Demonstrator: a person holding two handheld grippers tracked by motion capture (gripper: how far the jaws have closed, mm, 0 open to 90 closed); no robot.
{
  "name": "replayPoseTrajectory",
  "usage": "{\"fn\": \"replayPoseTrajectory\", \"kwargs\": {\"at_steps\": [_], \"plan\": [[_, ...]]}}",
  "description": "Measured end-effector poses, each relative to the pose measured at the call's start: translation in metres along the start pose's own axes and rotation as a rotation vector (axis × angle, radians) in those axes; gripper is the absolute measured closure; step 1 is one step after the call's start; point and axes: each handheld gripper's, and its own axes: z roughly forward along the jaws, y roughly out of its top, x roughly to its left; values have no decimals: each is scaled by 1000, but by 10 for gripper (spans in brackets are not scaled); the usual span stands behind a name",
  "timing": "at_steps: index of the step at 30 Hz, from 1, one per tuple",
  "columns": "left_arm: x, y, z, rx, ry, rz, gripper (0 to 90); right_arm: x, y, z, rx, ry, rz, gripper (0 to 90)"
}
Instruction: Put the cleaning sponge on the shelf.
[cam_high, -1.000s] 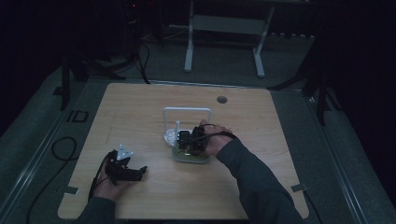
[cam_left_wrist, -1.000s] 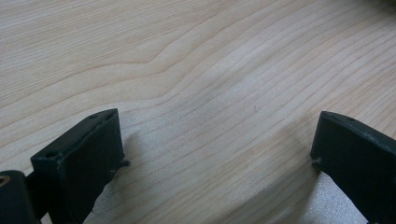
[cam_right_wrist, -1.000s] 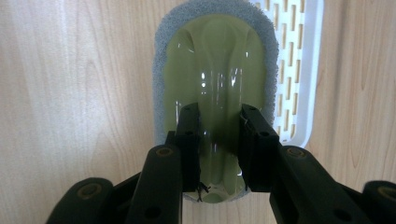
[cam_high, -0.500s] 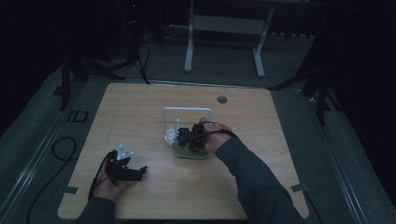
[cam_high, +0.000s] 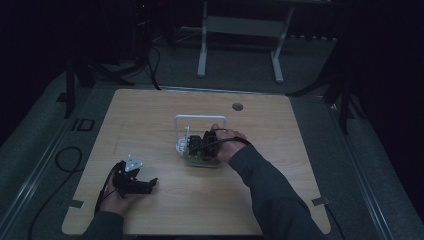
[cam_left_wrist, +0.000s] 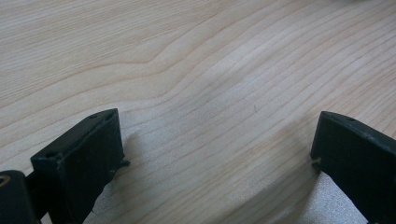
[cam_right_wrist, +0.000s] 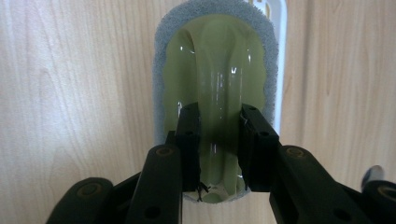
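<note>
Right gripper (cam_right_wrist: 218, 140) was clamped on the raised ridge of a glossy olive-green plastic scrubber handle (cam_right_wrist: 219, 74) over its grey sponge pad (cam_right_wrist: 161, 60), mid-table by a white wire rack (cam_high: 200, 120). Slick ridge could slip out. Left gripper (cam_left_wrist: 215, 154) spread wide, empty, over bare wooden table (cam_left_wrist: 196, 70).

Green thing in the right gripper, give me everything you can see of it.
The green piece looks like glossy, translucent olive-green glass or plastic, an elongated rounded form with a raised ridge running down its middle. It lies on a grey, felt-like pad over a white frame on the wooden table. The right gripper has its jaws closed on either side of the ridge, near the piece's closer end. What the piece actually is, I cannot tell.
</note>
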Motion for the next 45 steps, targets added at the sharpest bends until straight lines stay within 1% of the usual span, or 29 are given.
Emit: {"fn": "replayPoseTrajectory", "kwargs": {"at_steps": [5, 8, 12, 13, 14, 19, 26, 30, 37, 40, 42, 45], "plan": [[0, 0, 0, 0, 0, 0, 23, -3, 4, -2, 0, -11, -9, 717], [0, 0, 0, 0, 0, 0, 23, -6, 4, -3, -7, -14, -2, 717], [0, 0, 0, 0, 0, 1, 23, -8, 3, 0, 2, -19, 1, 717], [0, 0, 0, 0, 0, 0, 23, -9, 2, 2, 13, -33, -1, 717], [0, 0, 0, 0, 0, 1, 23, -10, 2, 3, 15, -35, 1, 717], [0, 0, 0, 2, -1, 0, 23, -14, 1, 5, -2, -37, 10, 717], [0, 0, 0, 1, 0, 1, 23, -14, 3, 8, -9, -53, 9, 717], [0, 0, 0, 1, 0, 1, 23, -15, 3, 8, -9, -55, 14, 717], [0, 0, 0, 1, 0, 2, 23, -16, 5, 7, -12, -68, -8, 717], [0, 0, 0, 1, 0, 1, 23, -16, 8, 7, 4, -90, -28, 717], [0, 0, 0, 1, 0, 2, 23, -17, 9, 6, 0, -96, -33, 717], [0, 0, 0, 1, 0, 1, 23, -18, 12, 5, -2, -94, -38, 717]]}}
